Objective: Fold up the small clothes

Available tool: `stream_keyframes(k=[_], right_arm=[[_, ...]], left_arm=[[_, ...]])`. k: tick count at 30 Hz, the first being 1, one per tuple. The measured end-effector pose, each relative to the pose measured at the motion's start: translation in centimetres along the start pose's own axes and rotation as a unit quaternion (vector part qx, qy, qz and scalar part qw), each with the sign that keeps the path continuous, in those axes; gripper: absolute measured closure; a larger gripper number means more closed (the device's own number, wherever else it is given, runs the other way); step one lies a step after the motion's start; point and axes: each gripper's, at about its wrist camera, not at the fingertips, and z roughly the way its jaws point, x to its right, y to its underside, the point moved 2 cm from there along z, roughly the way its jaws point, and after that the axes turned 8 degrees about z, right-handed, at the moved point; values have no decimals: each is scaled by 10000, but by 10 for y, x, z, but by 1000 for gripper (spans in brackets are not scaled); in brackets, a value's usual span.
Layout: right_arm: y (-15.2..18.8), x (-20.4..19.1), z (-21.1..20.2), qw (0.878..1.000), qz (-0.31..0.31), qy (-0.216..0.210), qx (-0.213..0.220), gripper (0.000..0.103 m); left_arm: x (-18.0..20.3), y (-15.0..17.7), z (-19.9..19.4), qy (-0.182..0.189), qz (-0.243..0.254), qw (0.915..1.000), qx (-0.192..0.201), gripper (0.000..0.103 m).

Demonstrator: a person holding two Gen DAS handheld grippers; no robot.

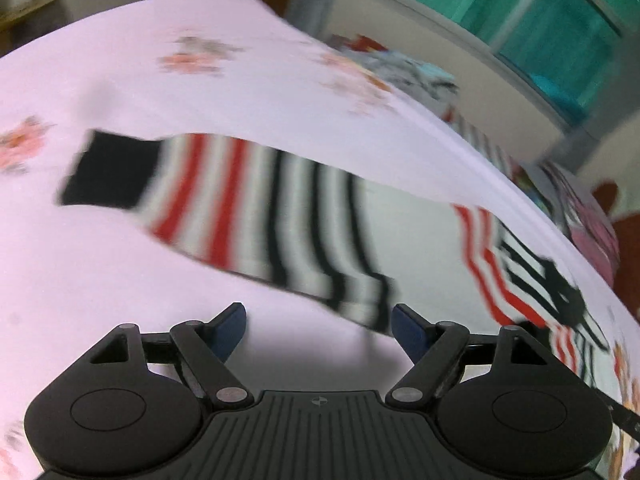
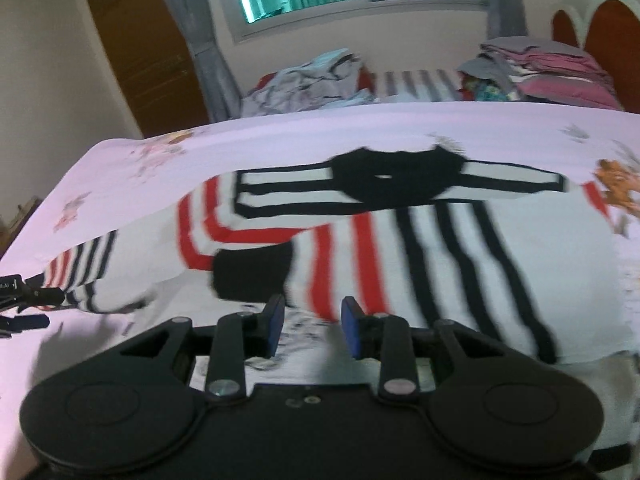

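My left gripper gapes empty; my right gripper stands parted, holding nothing. The striped sweater lies just beyond on the bed. I'd square each fold evenly.

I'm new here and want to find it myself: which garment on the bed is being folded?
Start at the bed's pale pink floral sheet. Spread flat across its middle lies the striped sweater, well in front of the heaps of clothes under the window. It alone is knitted white with red and black stripes, a black collar and black cuffs.
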Motion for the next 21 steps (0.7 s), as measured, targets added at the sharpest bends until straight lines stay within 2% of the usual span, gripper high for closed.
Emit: stream_keyframes(k=[5,8,12,13,15,17,18,19,21], right_arm=[[1,-30,16,9999,-128,-71,-69,72],[0,-42,26,9997,-187,-84,-118,72],[0,-52,39,9996,-210,-31,-172,72],[0,-53,42,9996,-218,5,-177,72],[-2,-52,49,9996,-213,77,-184,72],[-4,-51,53,9995,-200,153,-171,72],[-6,-51,55,9995,-198,188,-152,72],[-9,-50,57,9995,-181,228,-118,73],[-13,-49,60,9994,-159,298,-51,73]], left_arm=[[-49,-4,9,-140,-486,9987,92,24],[-76,-8,20,12,-865,9961,190,24],[-91,-16,31,346,-1367,9887,517,27],[-94,-17,34,374,-1448,9870,591,41],[-100,-20,43,380,-1622,9838,658,57],[-106,-23,49,405,-1813,9801,694,67],[-106,-25,51,394,-1796,9804,709,75],[-106,-27,53,363,-1751,9813,714,87],[-104,-29,55,382,-1746,9811,737,94]])
